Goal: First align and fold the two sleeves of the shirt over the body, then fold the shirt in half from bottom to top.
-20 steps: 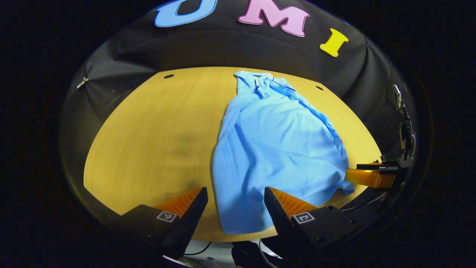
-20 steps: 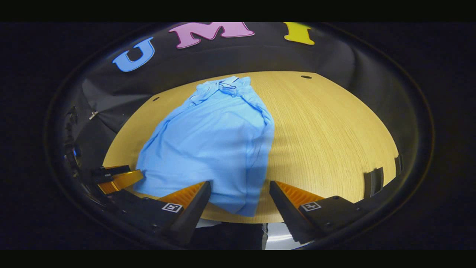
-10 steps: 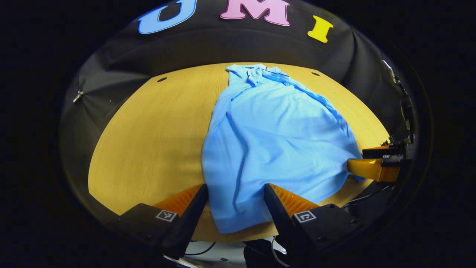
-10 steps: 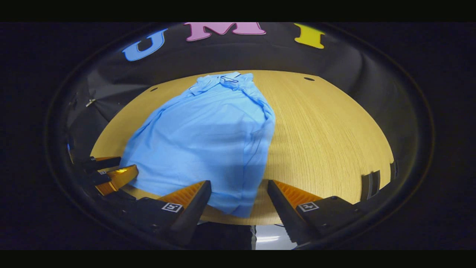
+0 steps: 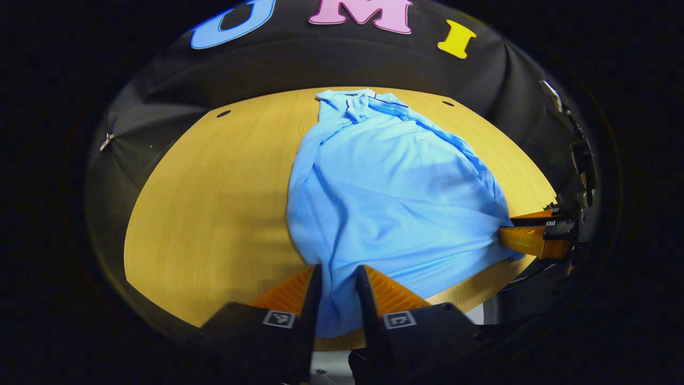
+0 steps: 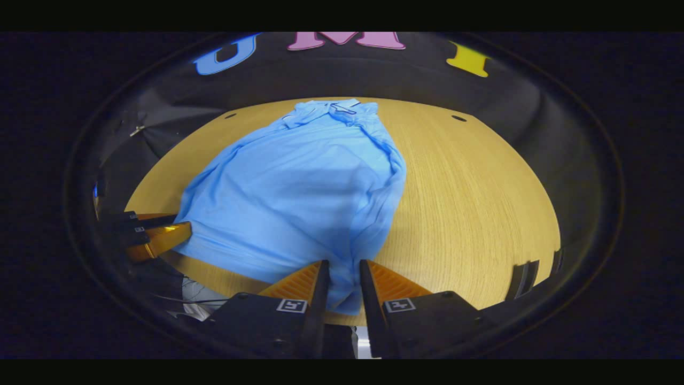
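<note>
Now I am pinching the shirt (image 5: 395, 198) hem at both near corners, left gripper (image 5: 336, 291) and right gripper (image 6: 342, 283) each nearly closed on cloth, so the bottom, lying on the table (image 5: 214, 203), lifts evenly toward the collar (image 5: 352, 101).

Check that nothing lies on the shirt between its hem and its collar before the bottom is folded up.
Nothing visible does. The shirt lies bare from the hem to the collar on the table. The left gripper and right gripper pinch its near hem.
</note>
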`<state>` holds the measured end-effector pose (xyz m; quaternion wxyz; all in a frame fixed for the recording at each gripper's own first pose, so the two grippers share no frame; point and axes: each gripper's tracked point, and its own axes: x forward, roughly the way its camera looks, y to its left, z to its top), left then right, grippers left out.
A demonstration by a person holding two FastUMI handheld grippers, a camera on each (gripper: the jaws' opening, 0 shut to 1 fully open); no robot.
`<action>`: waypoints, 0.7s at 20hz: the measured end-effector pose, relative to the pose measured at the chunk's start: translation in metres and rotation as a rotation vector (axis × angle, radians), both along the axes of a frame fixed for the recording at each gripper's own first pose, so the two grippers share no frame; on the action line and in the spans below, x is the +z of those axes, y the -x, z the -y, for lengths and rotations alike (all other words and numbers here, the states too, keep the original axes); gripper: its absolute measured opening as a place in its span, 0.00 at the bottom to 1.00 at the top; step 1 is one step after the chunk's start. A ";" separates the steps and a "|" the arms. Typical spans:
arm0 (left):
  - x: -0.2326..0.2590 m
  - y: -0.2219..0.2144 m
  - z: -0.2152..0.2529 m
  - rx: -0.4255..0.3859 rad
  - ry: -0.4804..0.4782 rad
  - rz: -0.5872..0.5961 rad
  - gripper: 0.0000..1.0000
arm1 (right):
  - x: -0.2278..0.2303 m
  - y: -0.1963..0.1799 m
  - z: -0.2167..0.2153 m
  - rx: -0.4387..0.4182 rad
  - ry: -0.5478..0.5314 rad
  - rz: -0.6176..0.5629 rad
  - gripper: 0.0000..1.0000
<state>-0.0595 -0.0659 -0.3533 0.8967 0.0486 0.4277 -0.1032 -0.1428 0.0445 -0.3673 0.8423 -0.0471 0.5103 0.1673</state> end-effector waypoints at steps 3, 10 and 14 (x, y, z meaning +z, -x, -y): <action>0.001 -0.004 0.008 0.041 0.015 -0.015 0.17 | 0.000 -0.001 -0.005 0.068 -0.037 -0.017 0.17; 0.003 -0.007 0.010 0.080 0.069 -0.096 0.06 | 0.002 -0.010 -0.004 0.080 -0.120 -0.120 0.07; 0.016 -0.012 0.013 0.096 0.077 -0.115 0.06 | 0.018 -0.031 -0.008 0.097 -0.132 -0.102 0.07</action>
